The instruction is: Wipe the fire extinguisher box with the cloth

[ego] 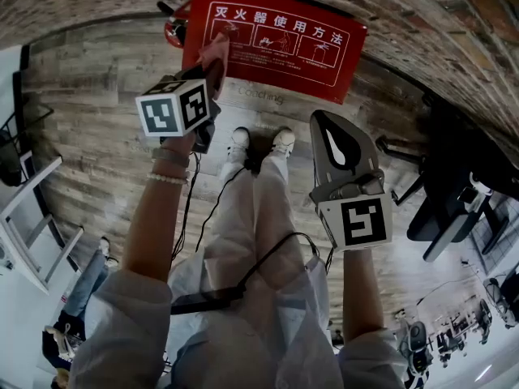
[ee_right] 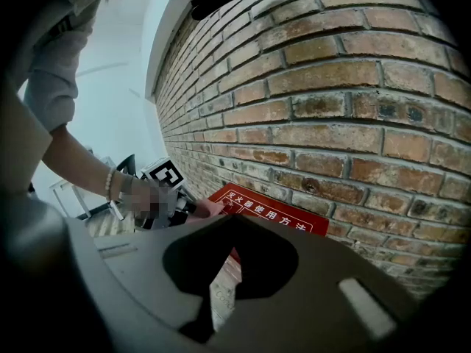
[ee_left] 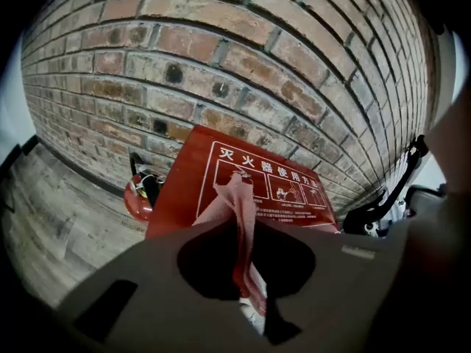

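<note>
The left tongs [ee_left: 239, 230], shut on a pink cloth [ee_left: 234, 193] whose free end sticks out forward, are held toward the upper left of the red fire extinguisher box [ego: 276, 43], apparently to bring the cloth to its face, though contact cannot be confirmed. The right tongs [ego: 324, 128], closed and empty, stay back beside the person's legs. The box stands against a brick wall [ee_left: 257, 65], a red extinguisher [ego: 174, 31] just beside it; nothing blocks the face.

The cloth [ee_left: 237, 212] is soft, creased fabric, the fire extinguisher box [ee_left: 184, 190] smooth, the wall [ee_left: 221, 65] rough brick, the floor [ee_left: 59, 219] matt wood
</note>
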`<state>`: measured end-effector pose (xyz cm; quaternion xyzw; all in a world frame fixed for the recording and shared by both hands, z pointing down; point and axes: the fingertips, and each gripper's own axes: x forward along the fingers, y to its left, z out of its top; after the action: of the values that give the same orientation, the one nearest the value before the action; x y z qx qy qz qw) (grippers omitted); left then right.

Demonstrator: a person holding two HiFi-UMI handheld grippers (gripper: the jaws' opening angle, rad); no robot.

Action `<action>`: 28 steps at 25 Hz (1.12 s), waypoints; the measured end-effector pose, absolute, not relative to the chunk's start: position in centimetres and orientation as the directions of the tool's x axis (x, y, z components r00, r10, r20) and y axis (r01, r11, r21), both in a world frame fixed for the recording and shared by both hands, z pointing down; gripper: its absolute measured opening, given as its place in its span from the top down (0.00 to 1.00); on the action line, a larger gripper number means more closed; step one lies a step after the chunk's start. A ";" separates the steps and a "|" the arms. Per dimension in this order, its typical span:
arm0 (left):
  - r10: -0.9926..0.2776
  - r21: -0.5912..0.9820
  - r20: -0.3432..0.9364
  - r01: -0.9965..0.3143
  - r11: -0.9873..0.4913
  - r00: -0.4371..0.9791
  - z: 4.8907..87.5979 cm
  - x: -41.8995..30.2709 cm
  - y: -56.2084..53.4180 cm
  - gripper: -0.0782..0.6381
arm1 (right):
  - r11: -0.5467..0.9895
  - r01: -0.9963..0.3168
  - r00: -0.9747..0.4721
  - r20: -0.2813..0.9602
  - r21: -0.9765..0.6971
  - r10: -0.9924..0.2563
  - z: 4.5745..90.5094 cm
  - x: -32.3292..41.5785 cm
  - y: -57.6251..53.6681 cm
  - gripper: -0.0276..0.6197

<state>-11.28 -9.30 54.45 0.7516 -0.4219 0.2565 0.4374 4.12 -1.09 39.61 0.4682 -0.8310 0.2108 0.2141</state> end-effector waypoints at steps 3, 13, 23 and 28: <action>-0.399 0.445 0.753 -0.851 -0.277 0.524 54.4 -10.1 -9.1 0.88 | 0.464 -0.873 -0.464 0.552 -0.152 -0.693 39.6 4.6 -1.0 0.95; -0.358 0.472 0.738 -0.817 -0.331 0.572 54.4 -5.6 -8.3 0.88 | 0.437 -0.885 -0.447 0.548 -0.157 -0.708 39.7 6.2 -0.5 0.95; -0.305 0.502 0.720 -0.772 -0.391 0.623 54.5 0.2 -6.9 0.88 | 0.414 -0.896 -0.430 0.548 -0.162 -0.717 40.0 8.0 0.4 0.95; -0.283 0.515 0.711 -0.751 -0.413 0.644 54.4 2.8 -6.4 0.88 | 0.397 -0.902 -0.420 0.547 -0.167 -0.724 40.1 9.1 0.8 0.95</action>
<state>2.83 -6.39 54.44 0.7962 -0.3245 0.2698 0.4336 9.10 0.83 40.08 0.5007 -0.8121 0.2248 0.1982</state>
